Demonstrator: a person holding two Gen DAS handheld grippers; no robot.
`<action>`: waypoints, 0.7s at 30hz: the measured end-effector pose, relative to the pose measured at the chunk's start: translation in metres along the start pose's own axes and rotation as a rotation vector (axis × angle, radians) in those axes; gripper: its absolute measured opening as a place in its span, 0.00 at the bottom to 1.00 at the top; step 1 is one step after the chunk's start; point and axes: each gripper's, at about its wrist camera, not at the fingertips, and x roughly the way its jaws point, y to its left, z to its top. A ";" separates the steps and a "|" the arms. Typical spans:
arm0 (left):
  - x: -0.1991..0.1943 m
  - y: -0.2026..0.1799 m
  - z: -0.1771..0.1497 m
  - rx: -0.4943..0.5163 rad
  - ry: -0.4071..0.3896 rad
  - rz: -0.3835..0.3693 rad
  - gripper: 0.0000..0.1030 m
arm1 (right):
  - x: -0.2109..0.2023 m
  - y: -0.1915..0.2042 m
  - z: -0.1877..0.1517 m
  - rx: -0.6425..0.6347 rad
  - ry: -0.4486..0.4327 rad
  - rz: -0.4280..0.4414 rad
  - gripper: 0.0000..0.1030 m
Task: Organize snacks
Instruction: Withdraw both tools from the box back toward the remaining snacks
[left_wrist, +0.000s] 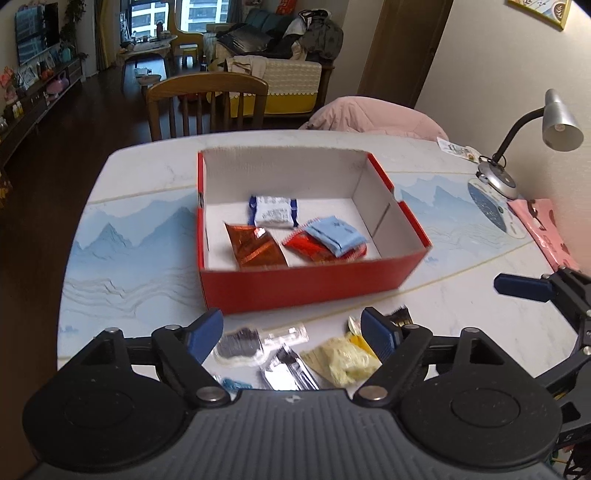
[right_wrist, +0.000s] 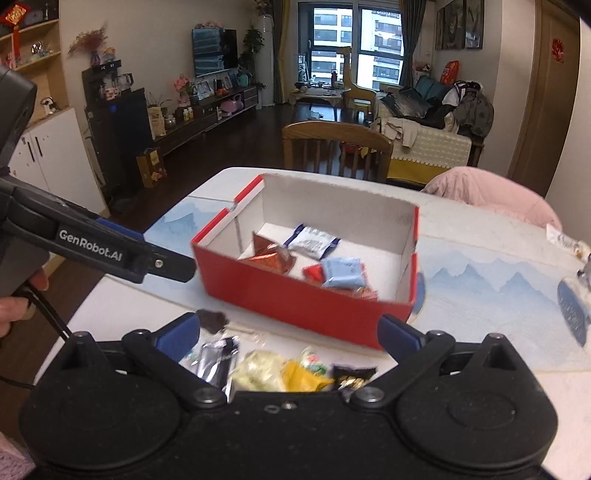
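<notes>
Behind the marble-patterned surface (left_wrist: 110, 288) a living room stretches away in the upper part of both frames, with a wooden chair (left_wrist: 207, 99) pushed in at the far edge. Both my pairs of fingers stand wide apart with nothing between them: the left gripper (left_wrist: 291, 332) and the right gripper (right_wrist: 290, 332) each hang over the loose snacks at the bottom of the frame, short of the red box (left_wrist: 310, 288). I judge the step in hand to be picking the next packet from that pile, so I should settle on one piece that lies clear of its neighbours, such as the pale yellow packet (left_wrist: 341, 360) or the silver packet (left_wrist: 286, 373), bring the fingers down astride it alone, and close across its narrow width so the wrapper bunches rather than slips. The two grippers sit close, the right one's arm showing at the right edge of the left view, so I should let one work at a time. The box is open-topped with white inner walls, and four packets lie on its floor: a white-and-blue packet (left_wrist: 273, 210) toward the back, a copper foil packet (left_wrist: 255, 247) at lower left, and a light blue packet (left_wrist: 338, 234) resting on a red packet (left_wrist: 306, 247). Much of the floor is bare, mostly toward the far wall.
</notes>
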 end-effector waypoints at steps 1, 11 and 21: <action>0.001 0.000 -0.005 -0.004 0.010 -0.003 0.79 | 0.000 0.002 -0.005 -0.001 -0.001 0.003 1.00; 0.036 0.001 -0.048 -0.054 0.160 0.013 0.80 | 0.021 0.015 -0.061 -0.001 0.114 0.028 0.99; 0.079 -0.002 -0.063 -0.087 0.260 0.056 0.80 | 0.043 0.019 -0.082 -0.067 0.181 0.045 0.97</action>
